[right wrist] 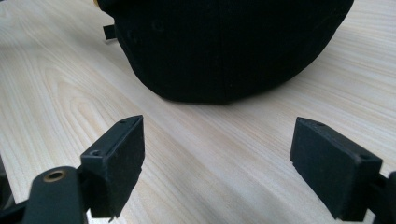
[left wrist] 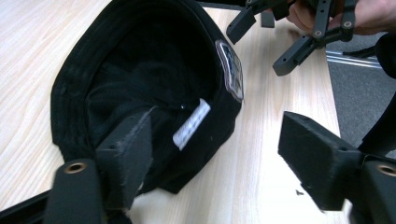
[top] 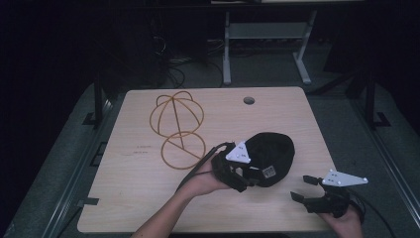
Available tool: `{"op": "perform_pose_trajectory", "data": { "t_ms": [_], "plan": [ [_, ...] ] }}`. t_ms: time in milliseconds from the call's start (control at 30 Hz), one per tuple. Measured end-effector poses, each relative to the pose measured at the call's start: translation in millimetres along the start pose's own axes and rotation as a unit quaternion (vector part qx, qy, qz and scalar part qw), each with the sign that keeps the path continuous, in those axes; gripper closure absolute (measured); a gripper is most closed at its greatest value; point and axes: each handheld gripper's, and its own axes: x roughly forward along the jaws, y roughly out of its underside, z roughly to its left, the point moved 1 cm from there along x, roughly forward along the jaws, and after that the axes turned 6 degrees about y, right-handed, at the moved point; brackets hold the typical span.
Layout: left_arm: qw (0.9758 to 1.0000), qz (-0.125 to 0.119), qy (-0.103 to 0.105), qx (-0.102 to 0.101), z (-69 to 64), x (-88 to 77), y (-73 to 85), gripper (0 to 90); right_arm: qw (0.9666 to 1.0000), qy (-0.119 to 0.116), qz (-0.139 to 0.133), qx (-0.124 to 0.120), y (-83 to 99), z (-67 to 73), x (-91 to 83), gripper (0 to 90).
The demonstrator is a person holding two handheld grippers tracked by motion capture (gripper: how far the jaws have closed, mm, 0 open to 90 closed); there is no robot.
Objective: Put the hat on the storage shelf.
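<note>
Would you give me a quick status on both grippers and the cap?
Left gripper open, one jaw inside the black cap. Right gripper open, clear of the cap. Wire cap frame lies apart; nothing blocking.

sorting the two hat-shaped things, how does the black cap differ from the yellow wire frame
The black cap is solid dark fabric; the yellow wire frame is bare open loops. The cap lies by the left gripper, one jaw inside its opening; the frame sits farther back, untouched. Both rest on the table.

Dim lab: lone wooden table [top: 148, 198], tangled floor cables [top: 173, 62], metal frame [top: 267, 34].
</note>
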Motion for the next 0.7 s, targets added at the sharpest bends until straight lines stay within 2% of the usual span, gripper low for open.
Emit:
{"op": "perform_pose_trajectory", "data": {
  "t_ms": [133, 267, 367, 633, 700],
  "plan": [
    [0.9999, 0.006, 0.009, -0.003, 3.9, 6.8, -6.9, 29.4, 1.0000, 0.000, -0.003, 0.001, -0.6, -0.6, -0.9, 17.6],
    [0.9996, 0.019, 0.020, 0.006, 5.1, 14.9, -11.9, 32.5, 1.0000, 0.000, -0.006, 0.000, -1.2, -0.8, -1.5, 17.6],
    [0.9992, 0.029, 0.027, 0.003, 7.9, 20.2, -14.6, 36.2, 1.0000, -0.001, -0.005, 0.000, -1.3, -1.1, -1.2, 17.6],
    [0.9970, 0.059, 0.050, 0.006, 13.6, 30.5, -24.3, 45.7, 0.9999, 0.003, -0.011, 0.001, -1.7, -1.9, -1.7, 17.6],
    [0.9960, 0.070, 0.054, 0.015, 13.3, 35.7, -24.9, 51.1, 0.9999, 0.002, -0.011, 0.000, -2.1, -2.1, -1.6, 17.6]
  ]
}}
